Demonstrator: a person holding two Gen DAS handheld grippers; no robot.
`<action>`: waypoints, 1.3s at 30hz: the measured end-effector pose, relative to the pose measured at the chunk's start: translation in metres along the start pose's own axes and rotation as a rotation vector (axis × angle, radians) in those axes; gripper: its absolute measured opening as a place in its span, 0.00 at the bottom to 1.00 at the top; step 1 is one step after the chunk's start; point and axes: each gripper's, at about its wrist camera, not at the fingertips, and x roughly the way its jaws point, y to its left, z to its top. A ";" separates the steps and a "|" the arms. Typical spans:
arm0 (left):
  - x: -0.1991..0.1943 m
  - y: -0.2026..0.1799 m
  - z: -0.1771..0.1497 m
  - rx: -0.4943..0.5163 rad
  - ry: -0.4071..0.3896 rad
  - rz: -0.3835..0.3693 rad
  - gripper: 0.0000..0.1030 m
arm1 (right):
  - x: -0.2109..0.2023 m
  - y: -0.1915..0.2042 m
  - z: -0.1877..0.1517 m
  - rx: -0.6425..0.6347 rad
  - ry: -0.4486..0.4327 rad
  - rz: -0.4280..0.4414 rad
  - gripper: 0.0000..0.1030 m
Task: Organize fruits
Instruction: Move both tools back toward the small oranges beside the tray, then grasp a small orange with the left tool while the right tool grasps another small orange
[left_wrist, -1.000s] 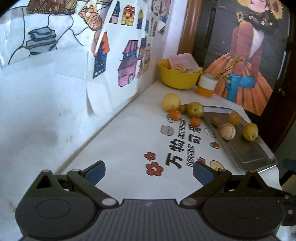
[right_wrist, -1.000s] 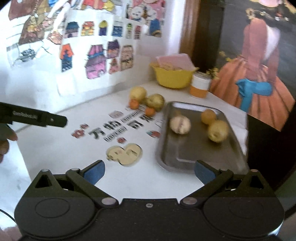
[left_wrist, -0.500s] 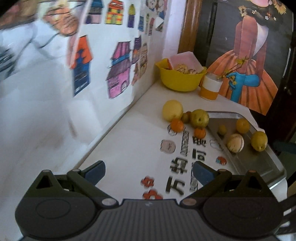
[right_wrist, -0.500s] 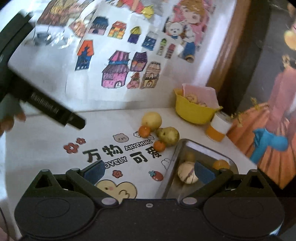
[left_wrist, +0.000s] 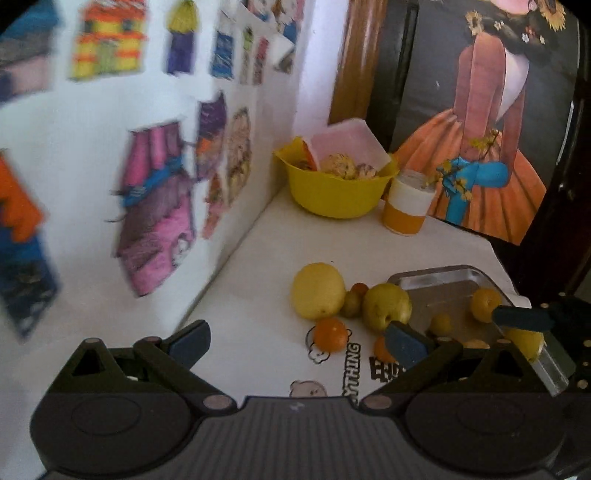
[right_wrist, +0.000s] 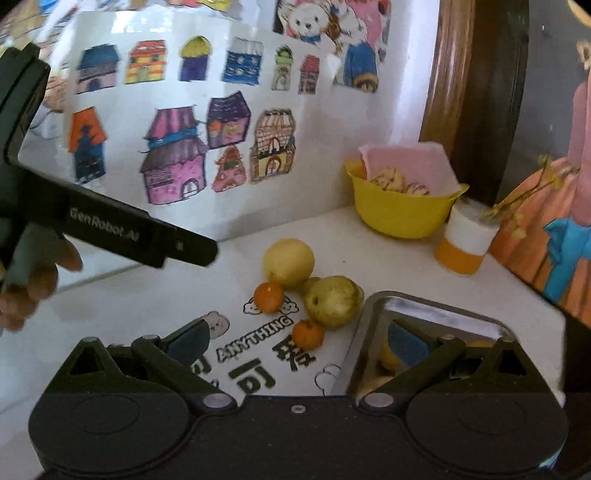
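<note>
Both our grippers, left (left_wrist: 297, 341) and right (right_wrist: 297, 341), hover with fingers spread wide and empty. Loose fruit (right_wrist: 334, 301) sits beside the metal tray (right_wrist: 436, 304).

Fruits (right_wrist: 288, 263) left of tray (right_wrist: 436, 306)

My left claw (left_wrist: 295, 341) hangs wide apart over the white counter (left_wrist: 258, 295), nothing between its blue pads (left_wrist: 186, 339). Ahead sits a big yellow fruit (left_wrist: 318, 290), touching a small greenish one (left_wrist: 351, 303) and a pear-like fruit (left_wrist: 386, 305). A small orange (left_wrist: 330, 333) lies just in front. The metal tray (left_wrist: 439, 282) to the right holds more yellow fruit. Further back stand a yellow bowl (left_wrist: 332, 195) and an orange-and-white cup (left_wrist: 406, 208).
</note>
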 end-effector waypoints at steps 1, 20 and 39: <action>0.008 -0.002 0.000 0.000 0.007 -0.002 0.99 | 0.006 -0.001 -0.002 0.002 0.005 -0.003 0.99; 0.075 -0.006 -0.019 -0.006 0.085 -0.071 0.97 | 0.063 0.001 -0.022 -0.039 0.077 0.034 0.65; 0.085 -0.013 -0.015 -0.004 0.112 -0.111 0.33 | 0.081 -0.013 -0.013 0.073 0.117 0.035 0.30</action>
